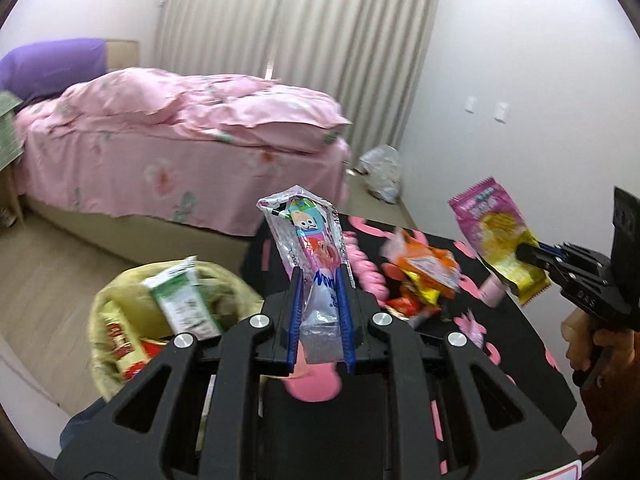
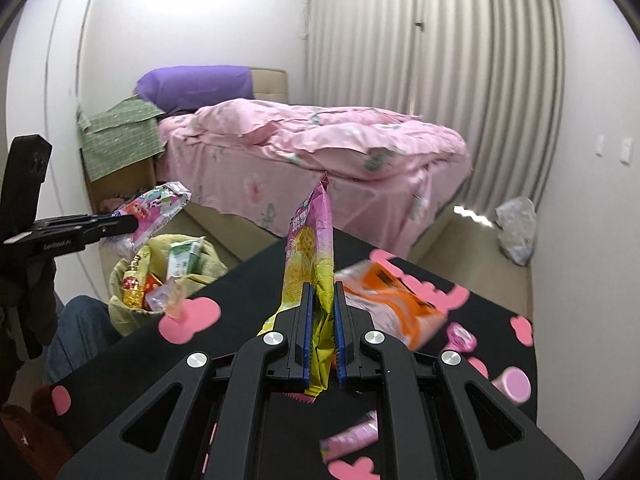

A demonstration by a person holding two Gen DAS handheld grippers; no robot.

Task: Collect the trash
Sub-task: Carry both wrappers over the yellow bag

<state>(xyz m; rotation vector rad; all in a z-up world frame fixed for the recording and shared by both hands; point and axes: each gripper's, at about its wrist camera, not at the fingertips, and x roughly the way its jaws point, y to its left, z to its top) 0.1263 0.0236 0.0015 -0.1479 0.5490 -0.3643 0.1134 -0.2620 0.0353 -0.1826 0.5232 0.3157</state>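
Left wrist view: left hand-held gripper [image 1: 320, 280] clamps a clear cartoon-printed wrapper [image 1: 310, 240] above the table [image 1: 500, 380] beside the trash bin [image 1: 120, 312], right hand-held gripper [image 2: 322, 292] pinches a pink-and-yellow chip bag [image 2: 310, 248]; their printed lettering is too blurred to read.

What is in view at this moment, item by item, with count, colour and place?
cartoon wrapper: 1, clear with pink and blue print, clamped in left gripper
chip bag: 1, magenta and yellow, clamped in right gripper
orange wrapper: 1, orange and white, on table
table: 1, black with pink shapes
trash bin: 1, yellow liner, left of table, holds a green carton and red-yellow wrappers
pink cylinders: a few, on table
bed: 1, pink bedding, purple pillow
plastic bag: 1, whitish, on floor by curtain
left gripper: black, blue pads
right gripper: black, blue pads
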